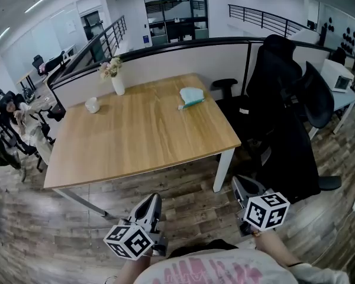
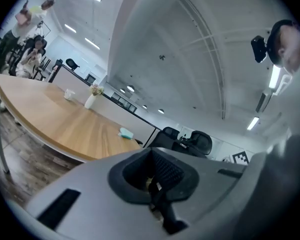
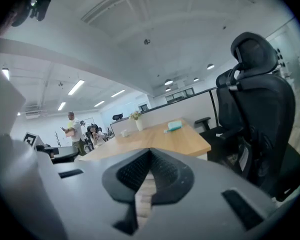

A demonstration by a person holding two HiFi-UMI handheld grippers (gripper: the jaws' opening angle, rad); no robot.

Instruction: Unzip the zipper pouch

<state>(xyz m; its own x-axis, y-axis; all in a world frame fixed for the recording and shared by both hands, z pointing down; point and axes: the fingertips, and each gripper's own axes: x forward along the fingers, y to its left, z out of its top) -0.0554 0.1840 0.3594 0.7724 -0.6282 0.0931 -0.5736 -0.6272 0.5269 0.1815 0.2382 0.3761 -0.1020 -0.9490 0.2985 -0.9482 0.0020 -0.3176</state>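
I note a wooden table (image 1: 142,141) carrying a flower vase (image 1: 118,84), a white cup (image 1: 92,105) and a teal zipper pouch (image 1: 192,96), all well apart.

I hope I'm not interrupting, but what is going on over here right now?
A person stands a little way back from the table, holding the left tool and the right tool low in front of them. Both tools are shut and hold nothing. The teal pouch lies near the table's far right edge, with neither tool near it, so the unzipping has not begun. A vase and a cup stand towards the far left.
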